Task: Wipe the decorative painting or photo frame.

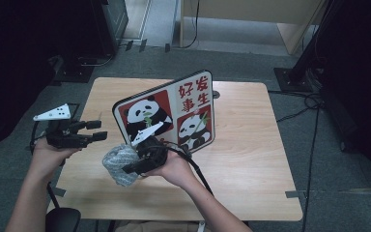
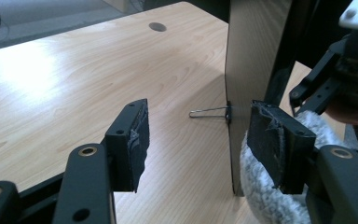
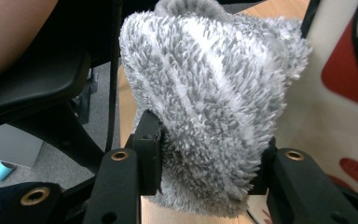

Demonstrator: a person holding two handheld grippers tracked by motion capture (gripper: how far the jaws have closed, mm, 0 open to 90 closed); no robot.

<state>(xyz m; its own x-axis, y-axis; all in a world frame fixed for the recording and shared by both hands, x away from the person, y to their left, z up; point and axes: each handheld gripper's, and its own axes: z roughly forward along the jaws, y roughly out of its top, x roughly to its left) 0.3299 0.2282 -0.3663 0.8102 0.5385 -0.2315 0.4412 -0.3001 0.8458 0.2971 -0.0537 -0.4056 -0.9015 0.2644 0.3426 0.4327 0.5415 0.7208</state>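
Right gripper [image 1: 134, 166] is squeezing a fluffy grey cloth [image 1: 120, 163] in its jaws, holding it just over the near part of the worktop [image 1: 251, 159], right against the standing panda board [image 1: 166, 115]. Left gripper [image 1: 95, 130] is hovering off to the side, jaws apart and holding nothing.

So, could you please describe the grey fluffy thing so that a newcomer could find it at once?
Start at the wooden table and its upright panda board. Just in front of the board's near-left corner, the right hand-held gripper clamps a grey fluffy cloth, the one soft, shaggy thing among hard surfaces.
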